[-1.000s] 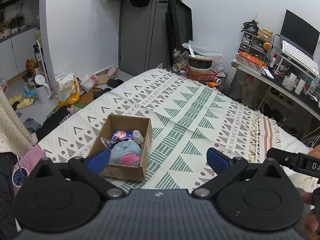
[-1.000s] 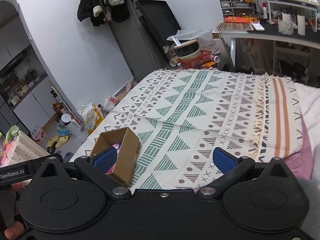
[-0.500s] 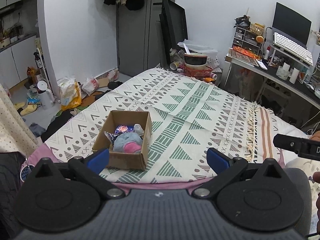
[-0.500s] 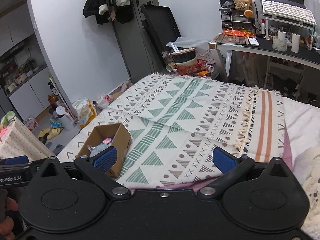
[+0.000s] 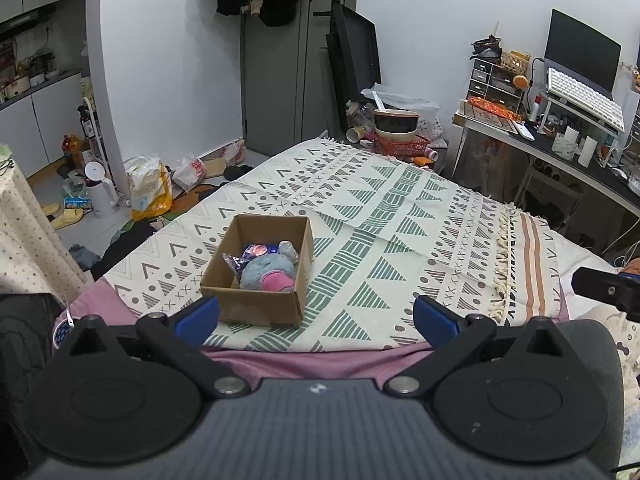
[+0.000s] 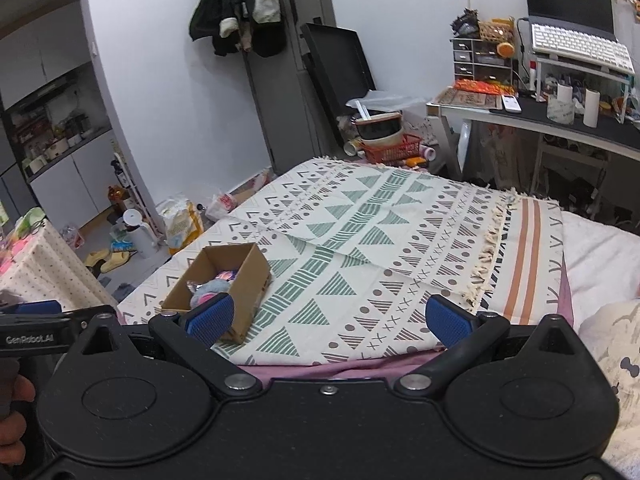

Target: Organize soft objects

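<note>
An open cardboard box sits on the patterned blanket near the bed's front left corner. Inside it lie a grey-blue and pink plush toy and a shiny wrapped item. My left gripper is open and empty, held back from the bed edge, just short of the box. My right gripper is also open and empty, to the right of the box. The left fingertip of the right gripper overlaps the box's near corner in its view.
A cluttered desk with keyboard and monitor stands at the right. A red basket with bowls sits past the bed's far end. Bags, slippers and a white jug litter the floor on the left. A dotted cloth hangs at far left.
Both grippers have pulled back and up from the bed, so the box looks smaller and the pink sheet at the bed's edge now shows. Both stay open.
</note>
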Demonstrator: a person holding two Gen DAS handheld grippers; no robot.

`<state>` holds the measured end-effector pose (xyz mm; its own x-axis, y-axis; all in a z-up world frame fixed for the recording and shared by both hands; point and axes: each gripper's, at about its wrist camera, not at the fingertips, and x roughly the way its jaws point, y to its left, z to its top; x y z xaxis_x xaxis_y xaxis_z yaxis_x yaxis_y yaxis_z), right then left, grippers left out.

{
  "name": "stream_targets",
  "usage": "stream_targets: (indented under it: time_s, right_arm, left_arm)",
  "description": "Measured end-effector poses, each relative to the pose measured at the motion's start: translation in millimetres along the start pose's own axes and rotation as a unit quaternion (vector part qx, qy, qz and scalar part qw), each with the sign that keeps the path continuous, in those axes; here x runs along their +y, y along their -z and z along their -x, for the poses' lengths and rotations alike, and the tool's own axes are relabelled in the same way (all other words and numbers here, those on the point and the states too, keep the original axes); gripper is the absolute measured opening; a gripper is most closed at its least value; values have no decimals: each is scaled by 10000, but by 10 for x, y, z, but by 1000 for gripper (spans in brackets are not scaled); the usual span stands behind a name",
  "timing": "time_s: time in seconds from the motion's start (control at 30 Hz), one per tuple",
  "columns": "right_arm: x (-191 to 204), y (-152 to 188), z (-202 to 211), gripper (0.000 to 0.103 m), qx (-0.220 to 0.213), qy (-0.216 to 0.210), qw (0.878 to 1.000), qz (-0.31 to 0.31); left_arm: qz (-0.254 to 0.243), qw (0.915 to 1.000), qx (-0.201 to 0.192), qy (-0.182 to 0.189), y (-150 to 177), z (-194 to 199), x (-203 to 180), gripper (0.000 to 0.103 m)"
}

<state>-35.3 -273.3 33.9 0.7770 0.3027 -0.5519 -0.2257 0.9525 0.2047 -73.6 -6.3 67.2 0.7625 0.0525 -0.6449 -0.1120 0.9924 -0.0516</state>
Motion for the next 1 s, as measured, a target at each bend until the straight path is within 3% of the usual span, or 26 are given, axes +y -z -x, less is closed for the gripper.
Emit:
stream_targets:
  time_s: [1.0]
  right_arm:
    - [19,61,104,103,-30,6,10000,48]
  left_arm:
    - [8,10000,-63,-33,30,187,9,103]
